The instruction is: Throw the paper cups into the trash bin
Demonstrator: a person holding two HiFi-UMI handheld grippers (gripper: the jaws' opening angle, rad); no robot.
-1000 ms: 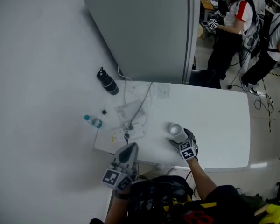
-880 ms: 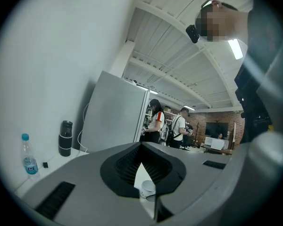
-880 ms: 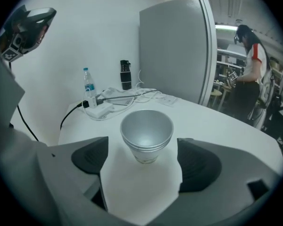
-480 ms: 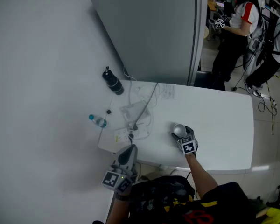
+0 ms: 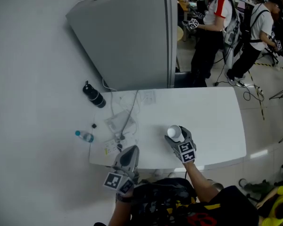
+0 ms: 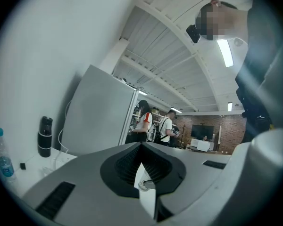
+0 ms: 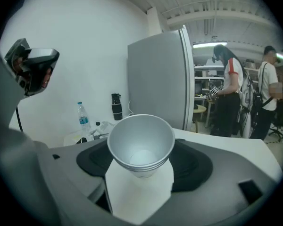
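Near the table's (image 5: 217,121) front edge, the right gripper (image 5: 175,136) holds a paper cup (image 7: 140,142).

Nested white paper cups (image 7: 140,147) held tilted in right gripper (image 7: 140,177).

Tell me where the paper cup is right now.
In the head view, the paper cup is gripped in the right gripper at the near middle of the white table, to the right of the cables.

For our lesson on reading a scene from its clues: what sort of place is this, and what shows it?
Probably a shared lab or workshop: a white table stands beside a grey partition, other people work standing behind it, and cables trail over the floor.
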